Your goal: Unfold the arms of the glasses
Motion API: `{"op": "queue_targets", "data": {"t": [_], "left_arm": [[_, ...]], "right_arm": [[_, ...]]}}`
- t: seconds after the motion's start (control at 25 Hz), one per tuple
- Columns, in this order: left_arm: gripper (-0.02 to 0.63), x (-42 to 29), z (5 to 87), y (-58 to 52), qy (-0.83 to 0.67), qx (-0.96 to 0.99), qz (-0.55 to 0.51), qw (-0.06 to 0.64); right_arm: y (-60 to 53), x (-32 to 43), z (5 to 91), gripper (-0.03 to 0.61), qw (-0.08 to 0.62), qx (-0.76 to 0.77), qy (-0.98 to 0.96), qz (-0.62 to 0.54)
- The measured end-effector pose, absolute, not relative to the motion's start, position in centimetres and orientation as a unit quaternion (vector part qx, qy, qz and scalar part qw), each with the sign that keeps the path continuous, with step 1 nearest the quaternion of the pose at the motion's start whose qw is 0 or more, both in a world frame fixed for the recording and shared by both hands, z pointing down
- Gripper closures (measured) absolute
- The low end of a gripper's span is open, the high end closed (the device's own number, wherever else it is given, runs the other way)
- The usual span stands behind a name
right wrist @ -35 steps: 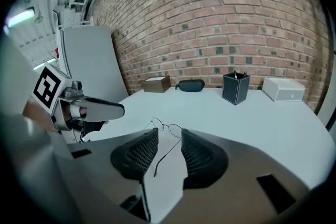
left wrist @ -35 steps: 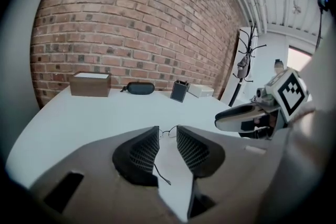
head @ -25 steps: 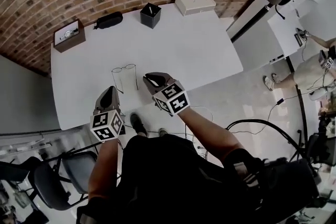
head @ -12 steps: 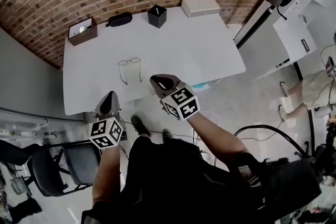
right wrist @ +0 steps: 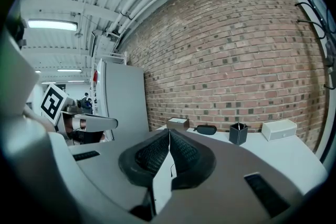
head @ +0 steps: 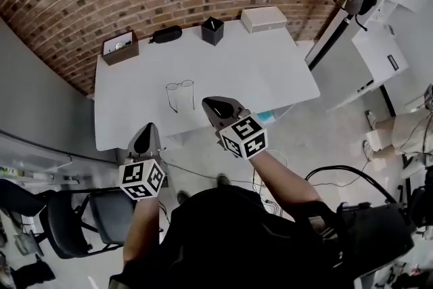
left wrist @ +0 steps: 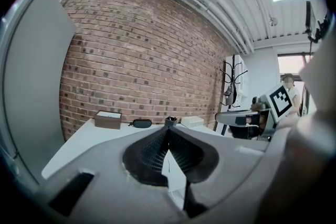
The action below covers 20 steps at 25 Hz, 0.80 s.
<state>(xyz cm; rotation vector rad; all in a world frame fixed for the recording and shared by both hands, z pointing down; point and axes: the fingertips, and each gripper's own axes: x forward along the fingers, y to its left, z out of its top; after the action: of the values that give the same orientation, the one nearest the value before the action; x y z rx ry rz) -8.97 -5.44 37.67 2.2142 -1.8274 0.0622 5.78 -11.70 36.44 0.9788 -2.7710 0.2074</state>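
The thin-framed glasses (head: 180, 93) lie on the white table (head: 257, 71) near its front edge, both arms spread towards me. My left gripper (head: 145, 130) hangs off the table's front left edge, shut and holding nothing. My right gripper (head: 211, 103) hovers over the front edge to the right of the glasses, apart from them. Its jaws have just been closing with nothing between them, and they are now shut. In the left gripper view the pads (left wrist: 157, 149) meet; the right gripper view shows the same (right wrist: 157, 152). The jaws hide the glasses in both gripper views.
Along the table's far edge by the brick wall stand a brown box (head: 120, 47), a black glasses case (head: 166, 34), a black pen cup (head: 212, 30) and a white box (head: 264, 18). A dark chair (head: 88, 213) sits at my lower left. Cables lie on the floor at right.
Both grippers have pulled back from the table towards me and risen. The glasses lie where they were, now farther from both grippers.
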Motion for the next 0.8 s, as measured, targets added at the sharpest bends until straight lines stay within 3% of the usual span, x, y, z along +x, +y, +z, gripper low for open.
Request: {"op": "queue_targets", "data": {"t": [0.8], "left_arm": [[0.603, -17.9, 34.0, -2.8, -0.628, 0.768, -0.026, 0.126]], "right_arm": [[-9.2, -0.2, 32.9, 0.569, 0.081, 0.379, -0.921, 0.05]]}}
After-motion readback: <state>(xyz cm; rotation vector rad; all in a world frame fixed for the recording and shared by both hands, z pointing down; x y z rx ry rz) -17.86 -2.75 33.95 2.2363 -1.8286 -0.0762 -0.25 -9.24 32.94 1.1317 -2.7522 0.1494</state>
